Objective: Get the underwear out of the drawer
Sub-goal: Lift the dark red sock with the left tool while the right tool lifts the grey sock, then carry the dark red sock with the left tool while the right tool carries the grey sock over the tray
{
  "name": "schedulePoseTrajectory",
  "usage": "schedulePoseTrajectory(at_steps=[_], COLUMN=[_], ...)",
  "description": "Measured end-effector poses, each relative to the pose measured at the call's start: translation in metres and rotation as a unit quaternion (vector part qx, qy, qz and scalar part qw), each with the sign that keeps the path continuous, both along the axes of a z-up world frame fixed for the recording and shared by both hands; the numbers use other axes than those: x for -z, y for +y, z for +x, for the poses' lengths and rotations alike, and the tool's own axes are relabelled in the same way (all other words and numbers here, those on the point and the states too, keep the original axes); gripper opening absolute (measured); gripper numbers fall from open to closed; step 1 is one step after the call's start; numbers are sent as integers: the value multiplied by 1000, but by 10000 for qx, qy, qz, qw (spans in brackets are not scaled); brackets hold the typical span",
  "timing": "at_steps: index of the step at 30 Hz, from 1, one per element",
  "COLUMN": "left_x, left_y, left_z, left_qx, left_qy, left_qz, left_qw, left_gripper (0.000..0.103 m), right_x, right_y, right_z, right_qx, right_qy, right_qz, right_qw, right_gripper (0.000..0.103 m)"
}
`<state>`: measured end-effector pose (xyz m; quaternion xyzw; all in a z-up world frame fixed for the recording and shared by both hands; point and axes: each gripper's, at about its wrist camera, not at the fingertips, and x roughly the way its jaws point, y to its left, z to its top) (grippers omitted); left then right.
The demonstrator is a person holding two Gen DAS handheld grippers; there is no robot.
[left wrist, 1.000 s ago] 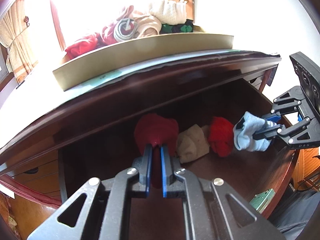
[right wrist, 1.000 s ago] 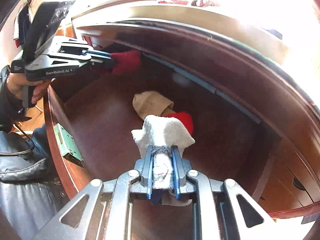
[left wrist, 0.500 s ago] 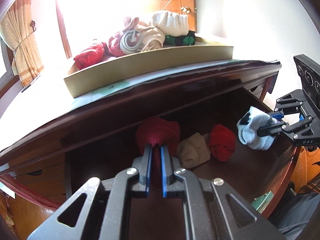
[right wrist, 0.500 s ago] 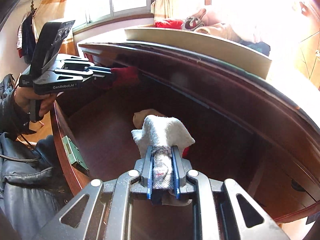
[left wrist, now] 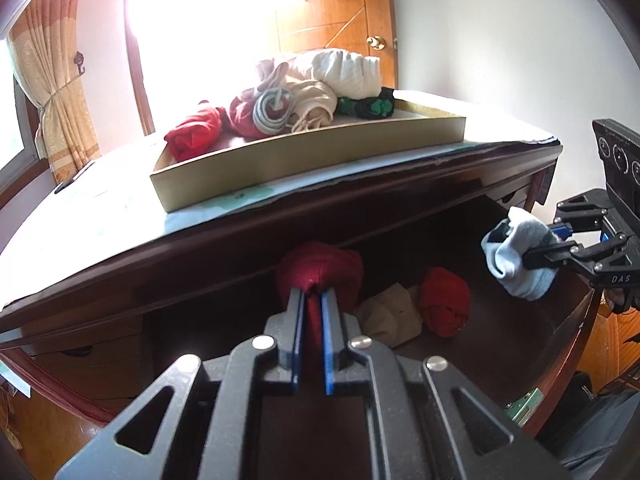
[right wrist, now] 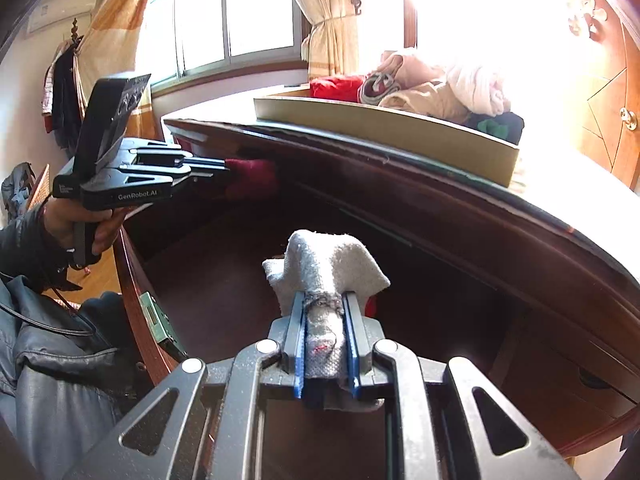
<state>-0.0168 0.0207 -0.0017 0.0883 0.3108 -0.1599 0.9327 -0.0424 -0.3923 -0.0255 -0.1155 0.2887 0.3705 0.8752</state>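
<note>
Jaws: left gripper point(left wrist: 311, 300) clamps dark-red knitted bundle point(left wrist: 320, 266); right gripper point(right wrist: 323, 308) clamps pale-grey knitted bundle point(right wrist: 324, 264). Step: lifting clear of dark wooden drawer point(left wrist: 560, 332); next, likely carry to shallow cardboard tray point(left wrist: 320, 164).

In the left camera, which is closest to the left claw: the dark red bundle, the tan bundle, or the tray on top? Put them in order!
From the left claw:
1. Dark red bundle, pinched in the claw.
2. Tan bundle, lying in the drawer just to the right.
3. Tray, up on the dresser top, farthest.

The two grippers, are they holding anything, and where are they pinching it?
Yes. The left gripper pinches a dark red bundle at its near edge. The right gripper pinches a pale grey bundle at its near end.
</note>
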Motion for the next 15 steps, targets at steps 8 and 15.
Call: schedulePoseTrajectory(at_steps=[8, 15], left_x=[-3, -7], left_y=[1, 5], left_z=[-4, -9], left_qx=[-19, -77], left_qy=[-204, -470], left_qz=[-54, -160], left_qw=[9998, 9987], left_gripper=[5, 5], right_x=[-6, -10], right_y=[-12, -15], right_z=[-4, -8], right_qx=[35, 46], right_qy=[-211, -493], right_qz=[234, 511], right_qw=[9995, 9975], right_gripper=[18, 18])
